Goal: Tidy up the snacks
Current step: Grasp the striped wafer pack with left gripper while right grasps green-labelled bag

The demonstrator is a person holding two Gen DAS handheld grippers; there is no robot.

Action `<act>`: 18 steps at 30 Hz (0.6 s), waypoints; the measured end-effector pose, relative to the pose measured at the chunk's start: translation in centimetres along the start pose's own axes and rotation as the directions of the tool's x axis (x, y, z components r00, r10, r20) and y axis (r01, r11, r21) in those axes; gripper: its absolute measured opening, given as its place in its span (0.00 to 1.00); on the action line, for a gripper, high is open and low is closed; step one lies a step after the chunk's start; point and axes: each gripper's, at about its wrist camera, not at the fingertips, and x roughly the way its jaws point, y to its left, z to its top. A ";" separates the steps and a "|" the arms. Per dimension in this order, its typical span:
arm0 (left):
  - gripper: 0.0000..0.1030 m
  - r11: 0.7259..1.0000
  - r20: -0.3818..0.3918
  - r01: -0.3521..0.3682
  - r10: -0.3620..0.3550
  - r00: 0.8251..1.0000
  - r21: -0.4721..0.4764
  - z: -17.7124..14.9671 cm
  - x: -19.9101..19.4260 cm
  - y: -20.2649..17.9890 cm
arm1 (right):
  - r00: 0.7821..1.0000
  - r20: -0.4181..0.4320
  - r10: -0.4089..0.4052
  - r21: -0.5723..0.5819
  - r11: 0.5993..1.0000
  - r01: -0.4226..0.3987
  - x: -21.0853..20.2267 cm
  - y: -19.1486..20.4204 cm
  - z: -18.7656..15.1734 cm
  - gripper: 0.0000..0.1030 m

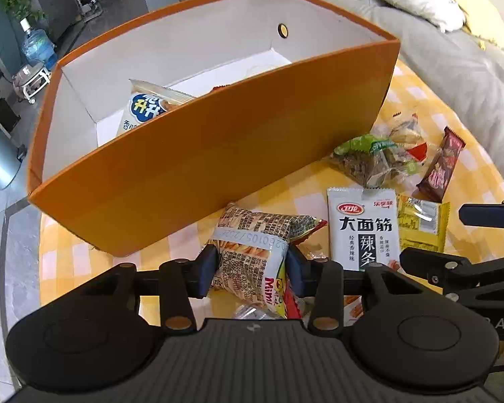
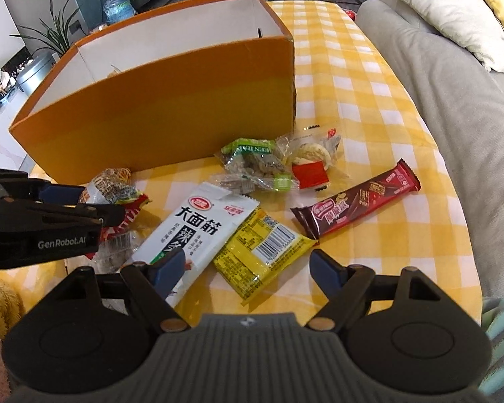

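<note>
Left tongs [image 1: 252, 268] clamped on the Mimi snack bag [image 1: 252, 252], blue pads [image 1: 206, 270] pressed into both sides, foil pinched in at the waist. Bag is crinkly printed film, back side up with dense black text and a date stamp, puffy, lying on the counter [image 1: 420, 100] just in front of the orange box [image 1: 201, 168] near wall. Box is stiff card, matte orange outside, plain white inside, open top, one round eyelet hole in the far wall; a white-and-blue packet [image 1: 144, 110] leans inside at its left end. Right tongs [image 2: 245, 272] spread wide, gripping nothing, hovering over the yellow packet [image 2: 262, 255], which lies between the pads without contact: flat glossy film, barcode and fine print up. Beside it, partly overlapping, the white flat pouch [image 2: 198, 228] with big black characters, serrated top edge. Long dark-red wafer bar [image 2: 356, 208] lies apart to the right, slim, glossy. Nearer the box, the clear green-edged nut bag [image 2: 252, 161] and a clear wrapped biscuit [image 2: 312, 158] with a red label, both lumpy. Counter wears a yellow-white checked cloth, soft weave, rounded edge. Grey fabric sofa [image 2: 453, 100] alongside.
</note>
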 end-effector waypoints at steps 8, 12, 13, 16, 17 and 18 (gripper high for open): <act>0.46 0.997 0.059 0.025 -0.021 0.998 -0.068 -0.3 -1.9 0.8 | 0.997 0.075 0.000 -0.027 1.000 0.002 -0.7 0.2 0.8 0.76; 0.46 0.992 0.054 0.044 -0.038 0.998 -0.120 -0.1 -2.0 1.4 | 0.990 0.137 -0.029 -0.067 0.997 0.038 -0.5 0.3 2.3 0.76; 0.46 0.991 0.054 0.046 -0.040 0.998 -0.128 -0.1 -2.0 1.6 | 0.988 0.150 -0.030 -0.079 0.996 0.043 -0.3 0.4 2.6 0.75; 0.46 0.988 0.049 0.046 -0.039 0.998 -0.146 0.0 -2.1 2.0 | 0.983 0.178 -0.047 -0.124 0.990 0.069 0.6 0.8 3.6 0.75; 0.46 0.988 0.046 0.045 -0.039 0.998 -0.151 0.0 -2.0 2.0 | 0.982 0.185 -0.047 -0.137 0.988 0.073 1.0 0.9 3.9 0.75; 0.46 0.987 0.042 0.041 -0.035 0.998 -0.152 -0.1 -2.0 2.1 | 0.982 0.185 -0.045 -0.146 0.987 0.073 1.4 1.0 4.1 0.75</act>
